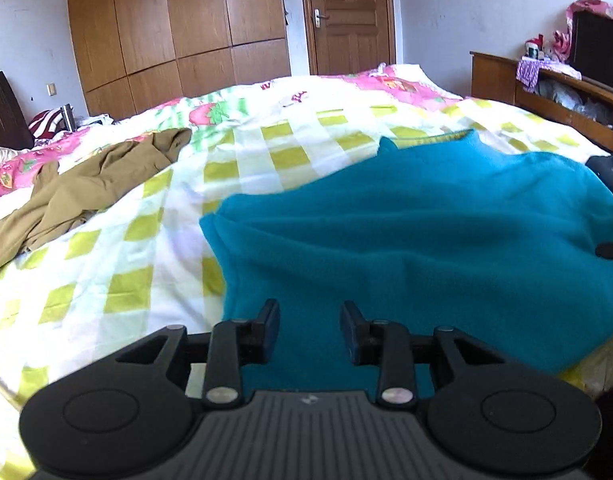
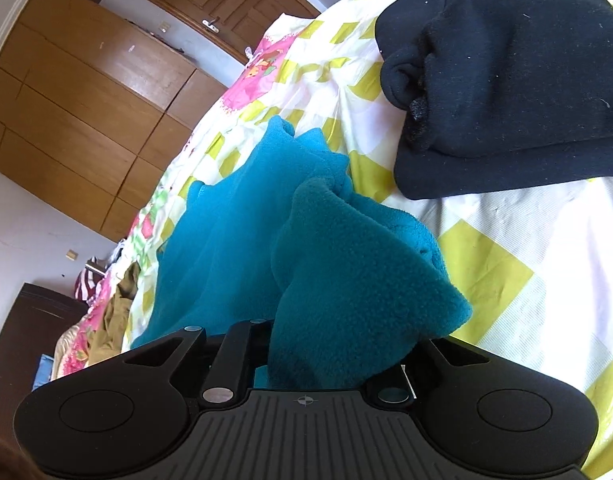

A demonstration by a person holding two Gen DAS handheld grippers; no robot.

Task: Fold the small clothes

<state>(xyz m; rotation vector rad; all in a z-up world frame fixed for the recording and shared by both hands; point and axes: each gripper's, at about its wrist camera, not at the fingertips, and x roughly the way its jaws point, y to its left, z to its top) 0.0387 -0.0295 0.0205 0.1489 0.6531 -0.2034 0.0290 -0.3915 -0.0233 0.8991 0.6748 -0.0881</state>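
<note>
On the bed [image 1: 266, 152] lies the blue fleece top [image 1: 406, 220], spread for folding. The right gripper [image 2: 330, 344] pinches one bunched edge, lifting it. The left gripper [image 1: 309, 330] waits over the hem, fingers apart, holding nothing.
</note>
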